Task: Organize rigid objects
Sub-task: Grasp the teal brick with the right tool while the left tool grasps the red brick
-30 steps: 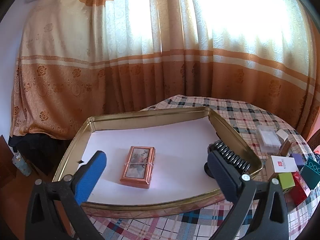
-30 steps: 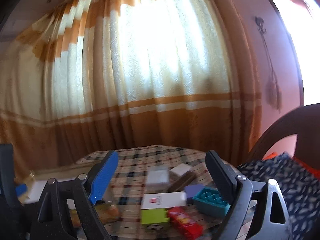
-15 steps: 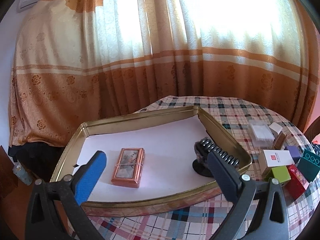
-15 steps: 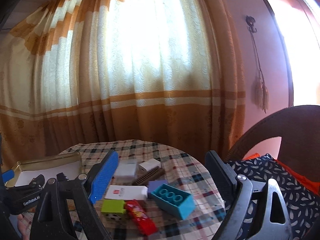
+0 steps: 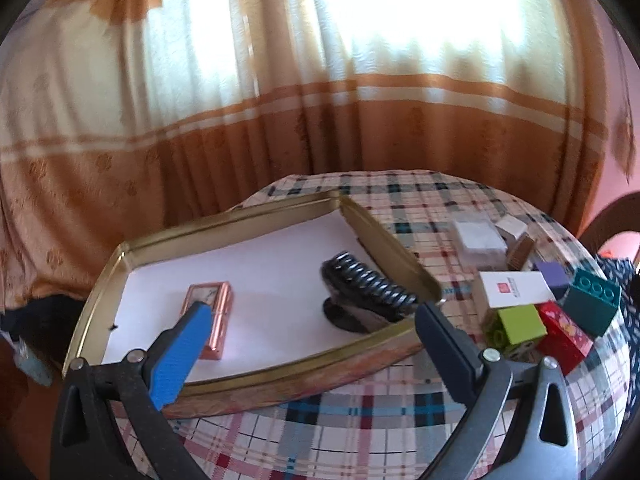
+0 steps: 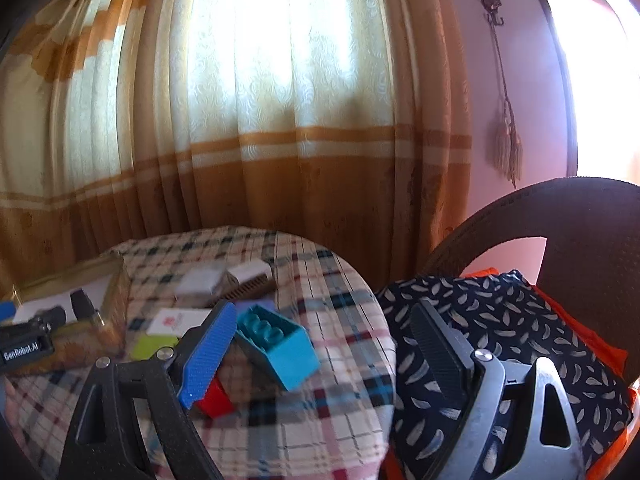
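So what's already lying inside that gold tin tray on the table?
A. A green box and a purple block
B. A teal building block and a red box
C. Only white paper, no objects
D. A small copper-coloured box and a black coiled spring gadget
D: in the left wrist view the small copper-coloured box and the black coiled spring gadget lie on the white paper lining the tray; the coloured blocks sit outside on the tablecloth.

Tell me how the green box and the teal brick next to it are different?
The green box is lime with smooth, flat faces; the teal brick is blue-green with round studs on one face. The green box sits beside the white card box; the teal brick is nearer the table's edge. Both are blocky and outside the gold tray.
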